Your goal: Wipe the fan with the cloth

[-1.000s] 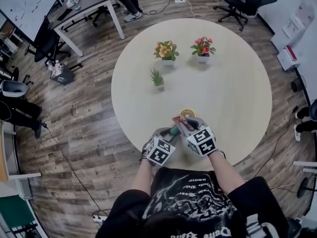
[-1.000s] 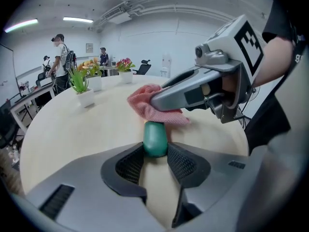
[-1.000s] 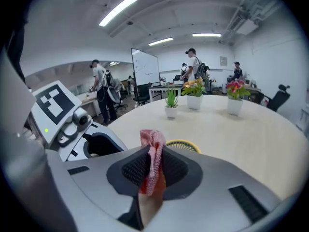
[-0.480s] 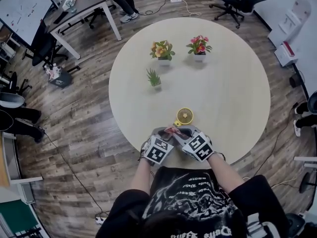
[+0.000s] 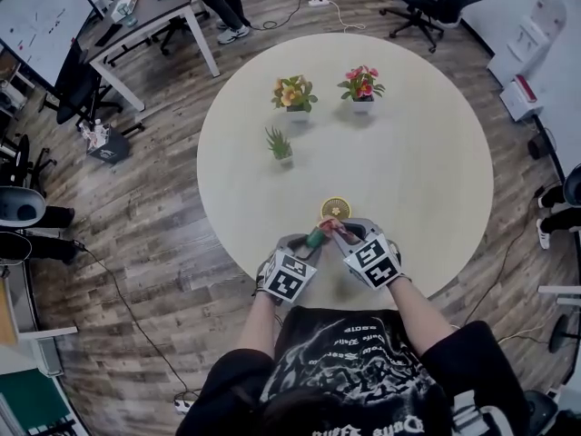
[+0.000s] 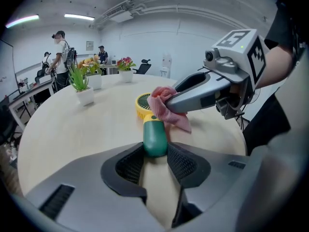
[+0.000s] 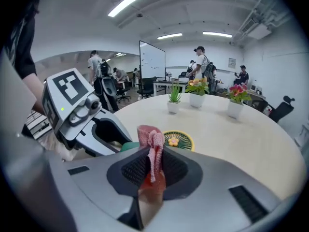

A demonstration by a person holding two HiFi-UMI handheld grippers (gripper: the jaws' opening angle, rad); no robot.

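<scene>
The fan (image 6: 154, 135) sticks out ahead of the left tongs (image 6: 155, 152), whose half-open jaws clamp its green handle, with its yellow head low over the surface (image 5: 427, 153). The right tongs (image 7: 153, 170), closed on the pink cloth (image 7: 152, 146), hold it at the head's near edge. Wiping looks under way; the next move, I judge, is a sweep across the grille.

Round beige table (image 5: 418, 171), three potted plants (image 5: 294, 94)
</scene>
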